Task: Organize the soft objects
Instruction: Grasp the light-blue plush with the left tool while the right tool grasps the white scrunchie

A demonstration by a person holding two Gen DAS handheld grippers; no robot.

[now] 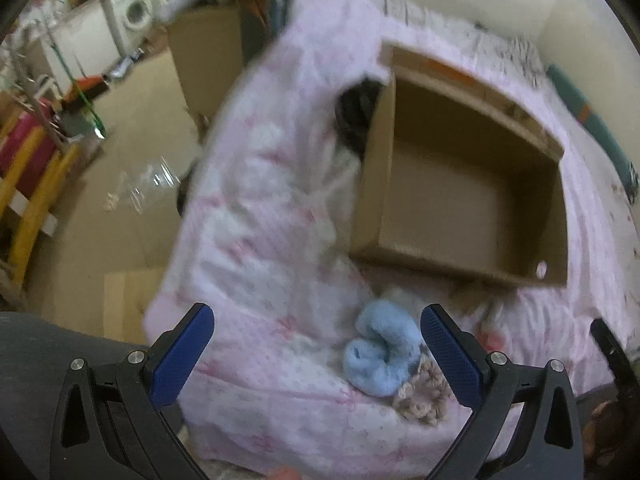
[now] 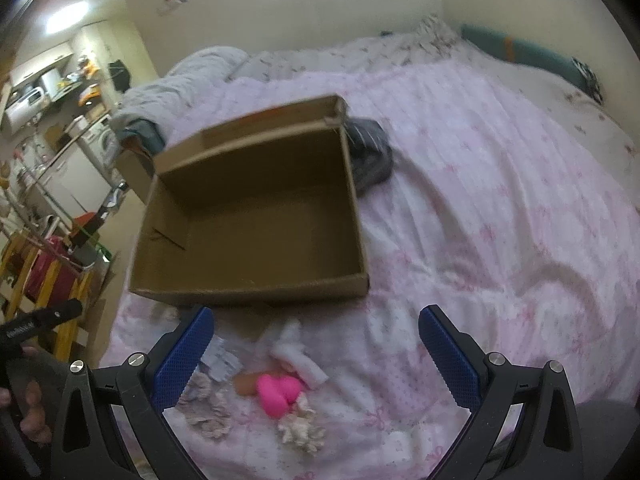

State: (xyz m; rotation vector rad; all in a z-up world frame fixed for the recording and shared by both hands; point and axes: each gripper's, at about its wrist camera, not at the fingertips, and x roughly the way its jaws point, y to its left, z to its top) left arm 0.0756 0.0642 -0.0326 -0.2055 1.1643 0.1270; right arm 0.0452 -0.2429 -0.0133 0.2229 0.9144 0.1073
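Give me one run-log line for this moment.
left gripper: open, above blue sock | right gripper: open, above pink item | cardboard box: empty, on bed | nothing grasped

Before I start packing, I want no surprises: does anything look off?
The box is empty, while the socks lie loose on the bed. A dark garment lies bunched beside the box.

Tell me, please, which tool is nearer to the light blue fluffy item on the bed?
The left tool: the light blue fluffy item lies between its open fingers. The right tool hangs open over the pink item, with no blue item in its view.
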